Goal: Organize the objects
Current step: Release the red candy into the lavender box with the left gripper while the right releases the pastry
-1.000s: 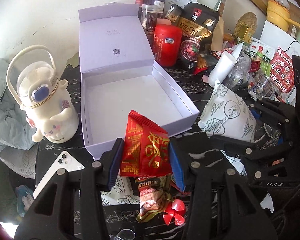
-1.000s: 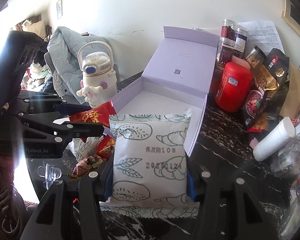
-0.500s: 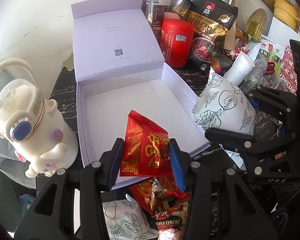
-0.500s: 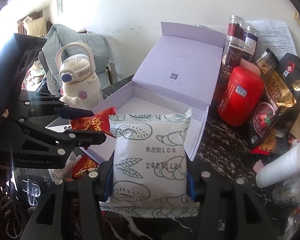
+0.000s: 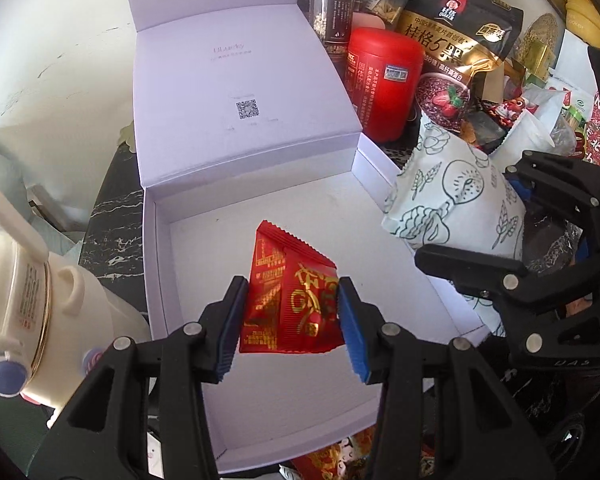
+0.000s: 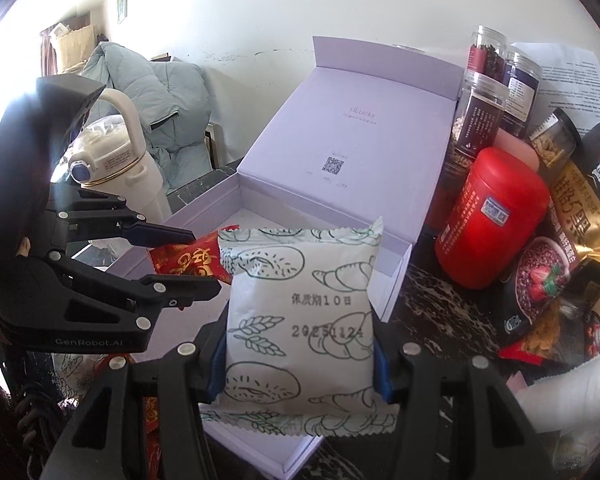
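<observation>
Setting: dark marbled tabletop (image 5: 112,208) against a white wall, heavily cluttered.

Item 1: lilac gift box (image 5: 300,216), centre of the left-wrist frame, lid propped open behind it; the floor appears bare, though the near corner is hidden by the gripper, so this is not certain.

Item 2: left gripper (image 5: 292,320), lower centre. Jaws closed narrowly on a red foil snack packet (image 5: 292,296), held upright. A second ago the packet hung short of the box's near wall; it now hangs over the box floor.

Item 3: right gripper (image 6: 300,356), lower centre of its own frame. Jaws spread wide and clamped on a white pastry packet (image 6: 300,312) printed with line drawings. It too has advanced, from beside the box to its right rim, partly overhanging the interior.

Item 4: surrounding stock, untouched: red canister (image 5: 380,80), black oat bag (image 5: 460,40), clear jars (image 6: 484,96), cream character flask (image 6: 112,164) at left.

Assessment: both carries are nearly complete; lowering and release into the box are probably all that remain for these two packets.
</observation>
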The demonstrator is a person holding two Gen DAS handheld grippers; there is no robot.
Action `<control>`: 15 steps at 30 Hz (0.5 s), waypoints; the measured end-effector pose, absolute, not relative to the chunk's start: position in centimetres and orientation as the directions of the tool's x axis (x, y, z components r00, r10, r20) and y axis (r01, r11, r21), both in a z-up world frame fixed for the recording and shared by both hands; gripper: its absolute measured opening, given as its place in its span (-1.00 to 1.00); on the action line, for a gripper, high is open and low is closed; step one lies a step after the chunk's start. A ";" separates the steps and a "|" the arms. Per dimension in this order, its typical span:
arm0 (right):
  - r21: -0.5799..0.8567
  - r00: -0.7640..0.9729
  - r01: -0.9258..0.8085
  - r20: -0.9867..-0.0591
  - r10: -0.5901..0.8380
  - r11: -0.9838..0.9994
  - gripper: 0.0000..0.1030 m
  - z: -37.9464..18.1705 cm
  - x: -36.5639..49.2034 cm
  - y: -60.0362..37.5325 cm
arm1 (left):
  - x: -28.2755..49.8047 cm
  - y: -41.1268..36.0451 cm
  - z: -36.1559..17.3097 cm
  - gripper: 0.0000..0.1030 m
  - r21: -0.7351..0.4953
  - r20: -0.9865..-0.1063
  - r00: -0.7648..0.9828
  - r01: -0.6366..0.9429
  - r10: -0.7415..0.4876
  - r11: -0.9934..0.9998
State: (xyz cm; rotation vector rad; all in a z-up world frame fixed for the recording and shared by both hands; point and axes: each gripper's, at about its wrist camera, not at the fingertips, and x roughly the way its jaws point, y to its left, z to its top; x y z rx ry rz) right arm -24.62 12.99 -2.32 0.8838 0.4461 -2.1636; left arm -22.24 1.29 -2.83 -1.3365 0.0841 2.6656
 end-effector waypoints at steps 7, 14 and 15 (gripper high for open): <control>-0.040 -0.471 0.759 -0.723 -0.506 -0.649 0.09 -3.2 -27.1 11.8 | -24.6 1.0 -3.7 -0.16 0.003 -0.801 -0.591 -0.158 0.092 -0.987; -0.026 -0.453 0.765 -0.733 -0.508 -0.644 0.09 -4.2 -29.1 11.0 | -27.0 0.7 -4.6 -0.16 0.030 -0.815 -0.577 -0.142 0.058 -0.989; -0.019 -0.447 0.765 -0.735 -0.511 -0.643 0.09 -4.3 -29.4 10.9 | -27.3 0.5 -4.8 -0.16 0.032 -0.819 -0.572 -0.135 0.051 -0.990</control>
